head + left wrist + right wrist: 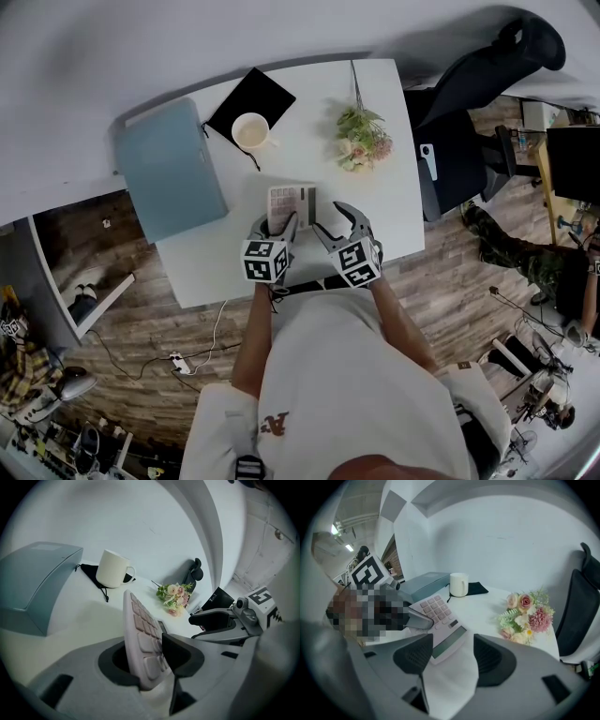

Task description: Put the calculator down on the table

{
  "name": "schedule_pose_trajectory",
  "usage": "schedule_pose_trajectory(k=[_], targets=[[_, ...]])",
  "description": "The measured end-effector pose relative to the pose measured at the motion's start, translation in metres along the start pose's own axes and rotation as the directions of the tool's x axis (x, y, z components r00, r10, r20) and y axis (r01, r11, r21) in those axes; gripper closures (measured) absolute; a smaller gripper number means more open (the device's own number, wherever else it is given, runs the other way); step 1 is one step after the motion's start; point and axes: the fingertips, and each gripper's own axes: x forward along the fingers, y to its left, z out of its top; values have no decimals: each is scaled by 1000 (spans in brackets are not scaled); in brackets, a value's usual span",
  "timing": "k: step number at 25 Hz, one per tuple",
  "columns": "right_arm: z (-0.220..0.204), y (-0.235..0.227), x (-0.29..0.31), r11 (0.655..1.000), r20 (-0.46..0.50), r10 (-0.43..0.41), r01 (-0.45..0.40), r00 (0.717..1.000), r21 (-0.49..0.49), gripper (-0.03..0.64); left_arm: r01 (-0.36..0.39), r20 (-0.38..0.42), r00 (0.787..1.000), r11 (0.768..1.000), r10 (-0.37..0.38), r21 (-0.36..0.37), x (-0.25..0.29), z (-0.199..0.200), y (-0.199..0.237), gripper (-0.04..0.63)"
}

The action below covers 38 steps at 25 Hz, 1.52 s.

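Note:
A pale calculator (292, 205) is on the white table (389, 211) just ahead of both grippers. In the left gripper view the calculator (140, 630) stands tilted between the jaws of my left gripper (151, 657), its keys facing the right pad, with a dark gap on the other side. The jaws look slightly apart and not pressing it. My left gripper (284, 228) is at the calculator's near edge. My right gripper (335, 223) is open just to the right, with only bare table between its jaws (450, 656). The calculator's display end (449, 639) lies just ahead of it.
A white mug (251, 131) stands on a black pouch (267, 94) at the back. A blue-grey case (171, 169) lies at the left, an artificial bouquet (361, 139) at the right. A black office chair (469, 112) stands beyond the table's right edge.

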Motion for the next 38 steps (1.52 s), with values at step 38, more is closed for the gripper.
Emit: schedule_pose_trajectory(k=[38], targets=[[8,16,1,1000,-3,-23,23,1000,-18,341,-106,13,994,994,106,5,-9,-5,31,289]])
